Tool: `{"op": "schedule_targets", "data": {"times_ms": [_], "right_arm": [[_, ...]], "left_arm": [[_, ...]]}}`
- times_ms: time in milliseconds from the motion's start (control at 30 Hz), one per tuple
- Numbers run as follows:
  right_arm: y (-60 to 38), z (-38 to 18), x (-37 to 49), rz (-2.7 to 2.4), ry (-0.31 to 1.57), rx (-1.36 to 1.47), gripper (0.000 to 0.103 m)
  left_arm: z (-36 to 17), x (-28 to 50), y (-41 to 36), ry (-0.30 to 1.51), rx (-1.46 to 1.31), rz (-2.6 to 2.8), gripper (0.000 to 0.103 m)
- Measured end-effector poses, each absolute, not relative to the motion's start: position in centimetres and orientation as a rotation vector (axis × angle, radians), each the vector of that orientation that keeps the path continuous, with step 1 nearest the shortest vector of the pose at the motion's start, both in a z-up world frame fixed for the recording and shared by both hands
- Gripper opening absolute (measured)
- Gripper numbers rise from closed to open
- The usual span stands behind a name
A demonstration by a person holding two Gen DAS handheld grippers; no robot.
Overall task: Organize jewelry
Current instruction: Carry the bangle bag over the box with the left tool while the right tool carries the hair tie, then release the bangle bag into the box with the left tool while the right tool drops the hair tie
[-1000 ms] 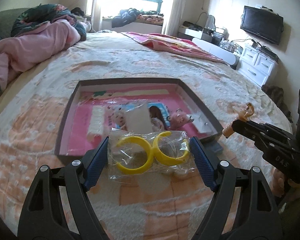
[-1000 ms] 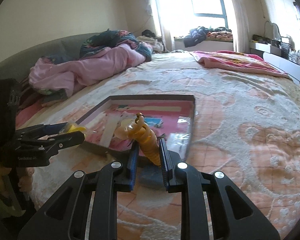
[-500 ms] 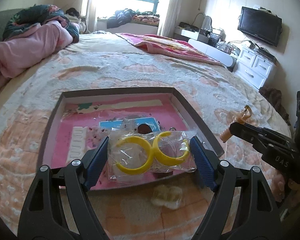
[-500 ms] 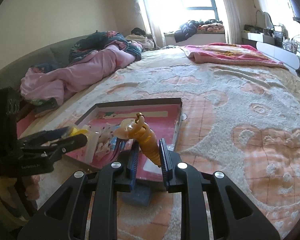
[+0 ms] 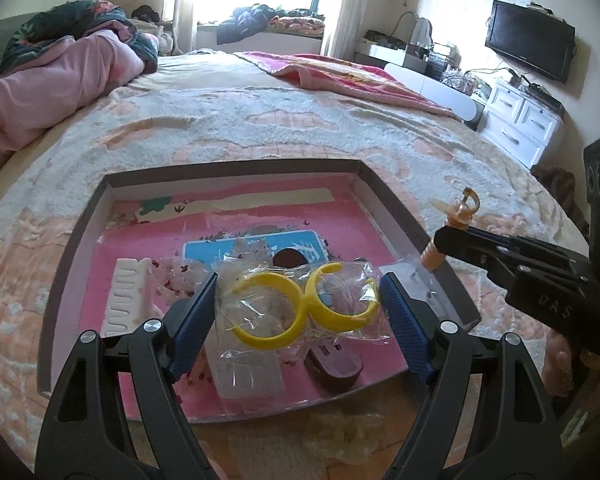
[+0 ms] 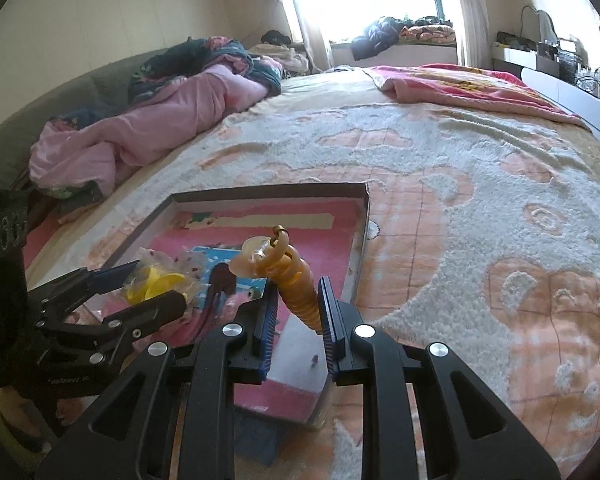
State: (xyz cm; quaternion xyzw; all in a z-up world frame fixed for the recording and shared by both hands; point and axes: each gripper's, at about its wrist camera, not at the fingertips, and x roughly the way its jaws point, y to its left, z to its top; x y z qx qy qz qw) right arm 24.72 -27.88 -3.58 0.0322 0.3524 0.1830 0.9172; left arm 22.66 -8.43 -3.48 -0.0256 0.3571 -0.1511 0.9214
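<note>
My left gripper (image 5: 298,306) is shut on a clear plastic bag with two yellow hoop earrings (image 5: 300,306), held over the near half of a shallow pink-lined box (image 5: 400,220) on the bed. In the box lie a white comb-like piece (image 5: 126,300), clear packets, a dark round item (image 5: 288,258) and a maroon piece (image 5: 332,364). My right gripper (image 6: 298,308) is shut on an orange spiral ornament (image 6: 296,284) with a gold ring on top, above the box's near right corner. The right gripper (image 5: 440,240) shows at the right of the left wrist view; the left gripper (image 6: 156,288) shows at the left of the right wrist view.
The box (image 6: 366,208) sits on a fluffy peach-and-cream blanket (image 6: 480,200). Pink bedding (image 5: 40,88) is piled at the back left, a red blanket (image 5: 340,76) at the back. White drawers (image 5: 520,124) and a wall TV (image 5: 530,52) stand to the right.
Both grippers have moved forward over the box with their loads; the earring bag went from in front of the box's near edge to above its floor.
</note>
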Motion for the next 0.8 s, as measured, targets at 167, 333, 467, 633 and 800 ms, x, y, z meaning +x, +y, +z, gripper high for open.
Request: {"op": "schedule_targets", "data": {"times_ms": [167,333,467,633,800], "right_arm": [[-27.5,-4.3,26.4,0.389,0.761,0.060,0.020],[-27.2,-5.0,27.8,0.404,0.787,0.070,0.020],[-27.0,-5.4,28.7,0.406,0.800,0.071,0.022],[-27.5,-5.9,29.1,0.411,0.813,0.116,0.023],[-27.9,-5.5,28.9,0.408,0.793,0.134,0.034]], "left_arm": [[-3.8,22.9,-8.4,0.737,-0.052,-0.307,0.071],[-4.0,23.2,-8.4,0.737,-0.044,-0.311,0.071],[-4.2,23.5,-8.6,0.736,-0.038,-0.308,0.071],[-4.3,23.6,-8.8,0.728,-0.023,-0.308,0.071],[-4.3,23.6,-9.0,0.728,-0.018,-0.309,0.072]]}}
